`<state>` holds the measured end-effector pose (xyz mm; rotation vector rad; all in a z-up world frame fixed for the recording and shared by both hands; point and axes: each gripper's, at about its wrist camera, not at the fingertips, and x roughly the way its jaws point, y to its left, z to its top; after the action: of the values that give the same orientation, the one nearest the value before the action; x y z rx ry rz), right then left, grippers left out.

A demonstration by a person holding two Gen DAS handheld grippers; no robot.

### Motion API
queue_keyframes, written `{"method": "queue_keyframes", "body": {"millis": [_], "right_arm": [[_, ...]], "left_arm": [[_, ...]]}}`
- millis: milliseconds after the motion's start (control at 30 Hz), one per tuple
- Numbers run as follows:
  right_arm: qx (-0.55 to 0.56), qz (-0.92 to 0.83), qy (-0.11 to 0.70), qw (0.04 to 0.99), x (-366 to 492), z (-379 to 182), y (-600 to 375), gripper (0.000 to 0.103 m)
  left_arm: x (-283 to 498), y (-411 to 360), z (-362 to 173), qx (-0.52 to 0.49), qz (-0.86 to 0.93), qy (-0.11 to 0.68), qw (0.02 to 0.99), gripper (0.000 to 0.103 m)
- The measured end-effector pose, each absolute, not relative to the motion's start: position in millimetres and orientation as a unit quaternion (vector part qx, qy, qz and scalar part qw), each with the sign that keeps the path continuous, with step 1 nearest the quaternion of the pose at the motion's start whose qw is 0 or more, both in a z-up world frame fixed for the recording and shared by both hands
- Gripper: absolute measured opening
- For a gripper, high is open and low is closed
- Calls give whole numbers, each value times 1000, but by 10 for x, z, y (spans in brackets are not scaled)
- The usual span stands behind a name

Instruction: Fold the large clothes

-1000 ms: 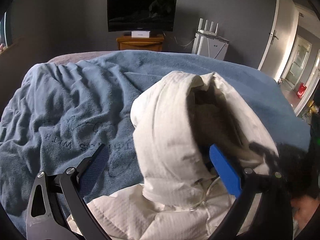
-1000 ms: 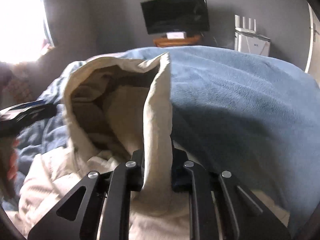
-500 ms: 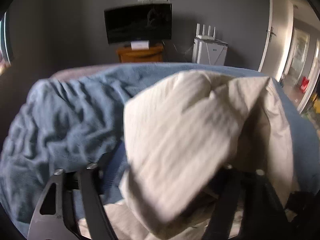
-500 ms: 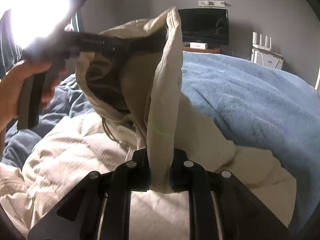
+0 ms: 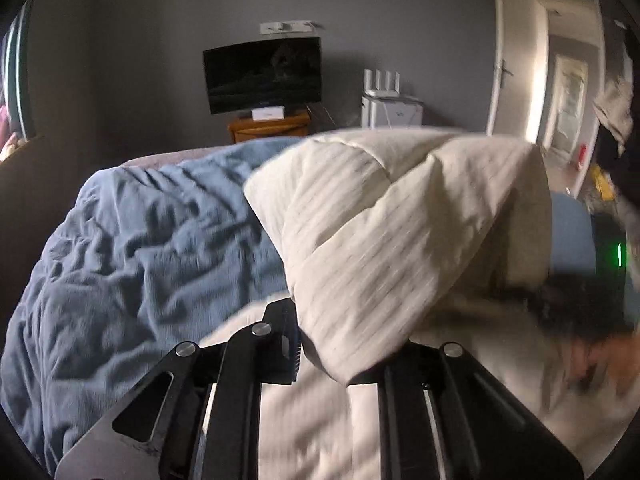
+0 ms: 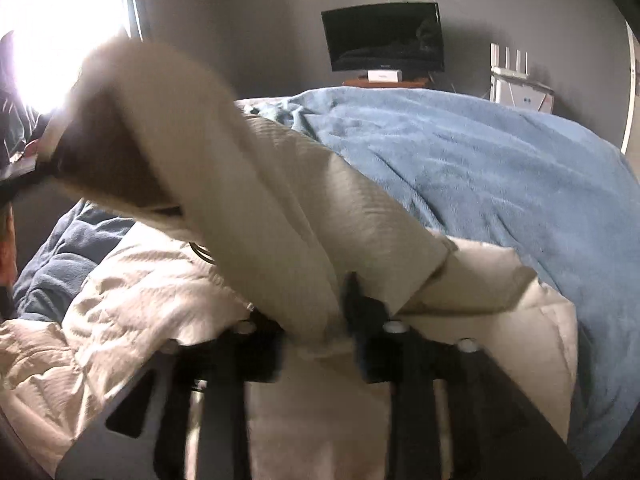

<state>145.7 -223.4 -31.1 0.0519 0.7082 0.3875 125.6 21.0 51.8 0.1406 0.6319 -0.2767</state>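
A cream quilted hooded jacket (image 6: pixel 132 292) lies on the blue blanket (image 6: pixel 460 160) of the bed. Its hood (image 5: pixel 384 232) is lifted off the bed, and it also shows in the right wrist view (image 6: pixel 256 208). My left gripper (image 5: pixel 340 360) is shut on the hood's left side. My right gripper (image 6: pixel 320 332) is shut on the hood's right edge. The jacket's body spreads under both grippers. The right gripper's body shows blurred at the right of the left wrist view (image 5: pixel 608 280).
The rumpled blue blanket (image 5: pixel 140 264) covers the bed to the left and beyond the jacket. A TV (image 5: pixel 262 74) on a wooden stand (image 5: pixel 268 128) and a white unit (image 5: pixel 390 110) stand at the far wall. A door (image 5: pixel 516 56) is at the right, a bright window (image 6: pixel 60 28) at the left.
My left gripper went from open around the hood to shut on it. Both grippers have lifted the hood and are drawing it back over the jacket's body.
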Motion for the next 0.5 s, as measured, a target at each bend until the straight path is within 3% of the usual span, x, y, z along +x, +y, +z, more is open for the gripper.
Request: {"method": "queue_keyframes", "body": {"millis": [33, 100, 300, 500], "right_arm": [[26, 194, 341, 919, 1397, -277, -2255, 58], [13, 209, 332, 920, 1266, -180, -2267, 62], [10, 275, 311, 910, 885, 88, -2255, 62], [46, 245, 295, 922, 1021, 408, -2106, 62]], "left_arm": [[1169, 203, 446, 83, -138, 314, 936, 14], [1015, 233, 281, 97, -146, 324, 929, 14], [824, 288, -126, 129, -165, 343, 915, 15], [840, 272, -241, 138, -174, 359, 906, 18]]}}
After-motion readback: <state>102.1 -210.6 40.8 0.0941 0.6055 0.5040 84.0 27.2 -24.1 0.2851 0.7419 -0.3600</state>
